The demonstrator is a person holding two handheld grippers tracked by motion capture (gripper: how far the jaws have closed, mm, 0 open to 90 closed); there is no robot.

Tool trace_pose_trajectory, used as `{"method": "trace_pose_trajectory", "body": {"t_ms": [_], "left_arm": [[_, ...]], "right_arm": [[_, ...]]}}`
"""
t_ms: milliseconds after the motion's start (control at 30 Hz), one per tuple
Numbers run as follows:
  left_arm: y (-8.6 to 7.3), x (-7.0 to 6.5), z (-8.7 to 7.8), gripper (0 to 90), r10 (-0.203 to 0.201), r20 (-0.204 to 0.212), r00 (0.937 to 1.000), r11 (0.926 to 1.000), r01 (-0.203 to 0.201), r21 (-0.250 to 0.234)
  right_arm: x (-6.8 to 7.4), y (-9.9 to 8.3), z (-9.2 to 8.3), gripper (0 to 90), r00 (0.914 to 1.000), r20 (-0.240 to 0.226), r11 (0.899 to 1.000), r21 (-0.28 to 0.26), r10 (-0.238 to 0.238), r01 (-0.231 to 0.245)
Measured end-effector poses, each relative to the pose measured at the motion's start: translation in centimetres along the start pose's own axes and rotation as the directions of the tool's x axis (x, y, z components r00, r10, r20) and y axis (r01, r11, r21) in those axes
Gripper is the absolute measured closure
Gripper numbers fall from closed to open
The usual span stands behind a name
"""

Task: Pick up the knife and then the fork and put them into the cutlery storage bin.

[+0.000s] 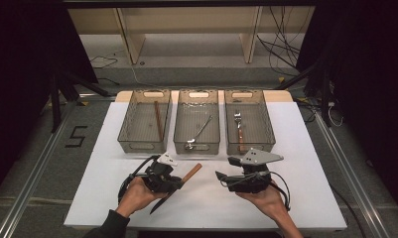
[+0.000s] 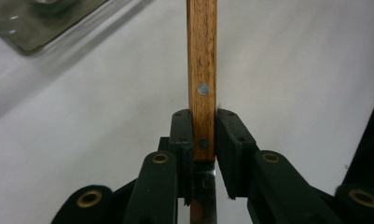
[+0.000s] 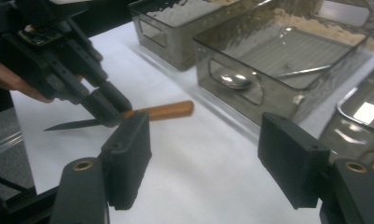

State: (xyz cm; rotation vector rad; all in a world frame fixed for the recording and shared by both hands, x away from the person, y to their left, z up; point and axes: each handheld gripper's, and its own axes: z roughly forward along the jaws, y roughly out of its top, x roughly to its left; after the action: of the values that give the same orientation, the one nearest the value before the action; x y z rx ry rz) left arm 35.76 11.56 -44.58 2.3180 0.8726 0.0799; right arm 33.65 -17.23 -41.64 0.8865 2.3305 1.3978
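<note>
The left claw point(image 1: 179, 182) is clamped on a wooden-handled knife point(image 1: 189, 174), gripping it where handle meets blade, above the white tabletop point(image 1: 206, 203) at about 7 o'clock; the handle points toward 1 o'clock. The right claw point(image 1: 225, 177), at 5 o'clock, stands wide open with nothing between its jaws. Three mesh bins point(image 1: 196, 141) sit at 12 o'clock.

Light: overhead, bright on the white worktop point(image 1: 296, 163); surroundings dark.
Shadows: soft, short.
Focus: near jaws blurred in both gripper views.
</note>
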Motion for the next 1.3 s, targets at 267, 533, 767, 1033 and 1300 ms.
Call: {"method": "trace_pose_trajectory", "body": {"t_ms": [267, 533, 767, 1033, 1300], "left_arm": [[1.0, -0.7, -0.3, 76.8, 0.04, 0.031, 0.9987, 0.999, -0.041, 0.021], [1.9, -1.6, 0.0, 76.8, 0.073, 0.081, 0.994, 0.9956, -0.078, 0.052], [2.7, -2.2, 0.4, 76.8, 0.104, 0.115, 0.9879, 0.9892, -0.115, 0.091], [3.4, -2.8, 0.4, 76.8, 0.123, 0.131, 0.9837, 0.9842, -0.138, 0.11], [3.4, -3.2, 0.3, 76.8, 0.136, 0.143, 0.9803, 0.9794, -0.155, 0.13]], "right_arm": [[2.3, 0.0, 0.7, 34.4, 0.9932, -0.016, 0.993, 0.006, -0.115, 0.115], [4.7, -0.4, 1.4, 33.5, 0.9493, 0.016, 0.949, 0.037, -0.314, 0.313], [6.8, -1.2, 2.2, 33.4, 0.8695, 0.032, 0.868, 0.083, -0.493, 0.489], [8.1, -2.2, 3.0, 35.2, 0.7681, 0.065, 0.767, 0.148, -0.637, 0.624], [9.5, -3.7, 4.0, 43.5, 0.5586, 0.146, 0.577, 0.242, -0.816, 0.78]]}}
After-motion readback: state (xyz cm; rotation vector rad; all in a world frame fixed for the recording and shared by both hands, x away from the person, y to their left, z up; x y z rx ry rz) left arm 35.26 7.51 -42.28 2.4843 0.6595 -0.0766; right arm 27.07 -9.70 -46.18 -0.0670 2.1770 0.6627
